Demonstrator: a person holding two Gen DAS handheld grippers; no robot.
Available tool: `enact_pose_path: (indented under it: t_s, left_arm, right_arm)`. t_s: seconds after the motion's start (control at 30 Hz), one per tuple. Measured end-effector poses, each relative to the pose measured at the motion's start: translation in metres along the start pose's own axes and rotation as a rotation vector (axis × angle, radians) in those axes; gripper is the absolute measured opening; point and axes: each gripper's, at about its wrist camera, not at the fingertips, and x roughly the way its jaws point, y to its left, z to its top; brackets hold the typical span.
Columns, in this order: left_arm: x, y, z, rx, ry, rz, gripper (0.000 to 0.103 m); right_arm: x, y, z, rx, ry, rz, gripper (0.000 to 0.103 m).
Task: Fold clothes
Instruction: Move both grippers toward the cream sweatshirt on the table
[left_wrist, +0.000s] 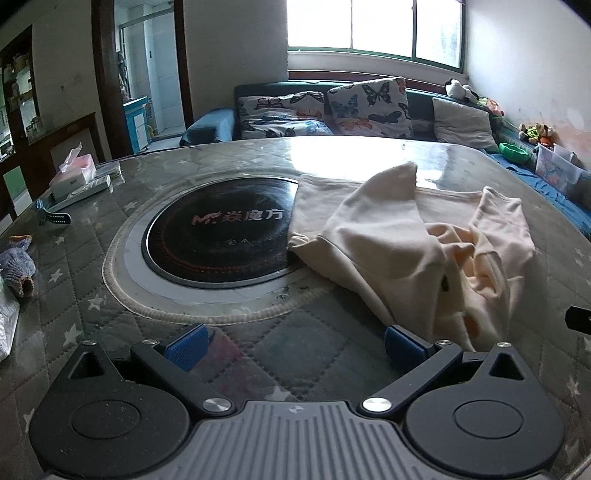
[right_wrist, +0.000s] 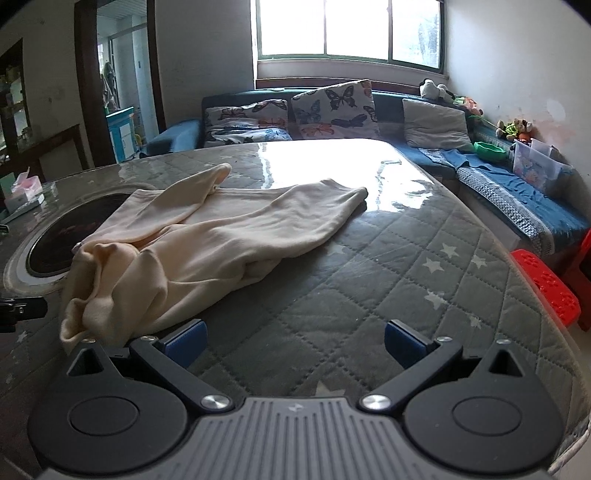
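A cream long-sleeved garment (left_wrist: 413, 236) lies rumpled on the quilted grey table, its far edge over the black round cooktop (left_wrist: 218, 232). In the right wrist view the garment (right_wrist: 207, 240) spreads from the near left towards the table's middle, one sleeve pointing far left, another part pointing right. My left gripper (left_wrist: 295, 349) is open and empty, just left of the garment's near edge. My right gripper (right_wrist: 293, 345) is open and empty, just right of the bunched near end.
A tissue box (left_wrist: 75, 173), a remote and a watch lie at the table's far left, a knitted item (left_wrist: 18, 266) at the left edge. A sofa with cushions (right_wrist: 332, 110) stands behind. A red stool (right_wrist: 546, 288) is at the right.
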Motion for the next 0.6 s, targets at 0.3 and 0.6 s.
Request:
enact_pose_path:
  t_s: [0.3,0.6]
  left_arm:
    - [-0.004,-0.007,-0.004,0.015,0.014,0.011,0.103]
    - [-0.007,-0.011,-0.007,0.018,0.027,0.017,0.103]
  right_arm:
    - [-0.006,0.006,-0.005,-0.005,-0.009,0.026,0.103]
    - [-0.012,0.008,-0.008,-0.008,-0.021,0.043,0.103]
